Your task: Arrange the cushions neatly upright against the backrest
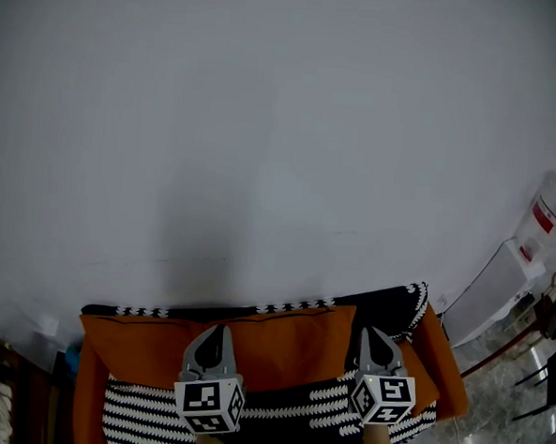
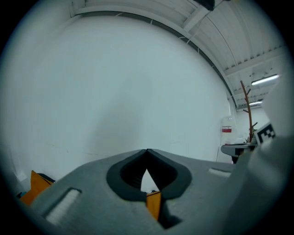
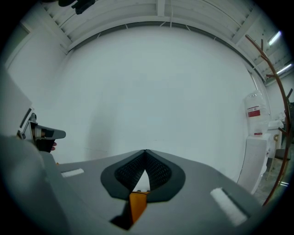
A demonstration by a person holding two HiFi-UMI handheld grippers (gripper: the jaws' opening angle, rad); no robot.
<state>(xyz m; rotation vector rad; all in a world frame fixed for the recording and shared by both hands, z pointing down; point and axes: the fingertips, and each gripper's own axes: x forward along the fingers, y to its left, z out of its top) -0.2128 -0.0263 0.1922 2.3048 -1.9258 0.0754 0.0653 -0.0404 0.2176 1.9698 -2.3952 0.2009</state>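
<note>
A wide orange cushion (image 1: 289, 353) stands lifted in front of the sofa's black backrest (image 1: 386, 303), which carries a black-and-white zigzag trim. My left gripper (image 1: 217, 331) is shut on the cushion's upper edge at the left. My right gripper (image 1: 374, 333) is shut on the same edge at the right. In the left gripper view a strip of orange cushion (image 2: 154, 203) shows pinched below the closed left gripper (image 2: 147, 151). The right gripper view shows the same with the orange cushion (image 3: 137, 205) under the right gripper (image 3: 145, 151). A black-and-white striped cushion (image 1: 144, 413) lies below the orange one.
A plain white wall (image 1: 265, 122) fills the space behind the sofa. To the right stand a white water dispenser (image 1: 514, 278) with its bottle (image 1: 547, 212) and dark chair legs (image 1: 542, 364) on a tiled floor. Dark furniture (image 1: 10, 374) sits at the left.
</note>
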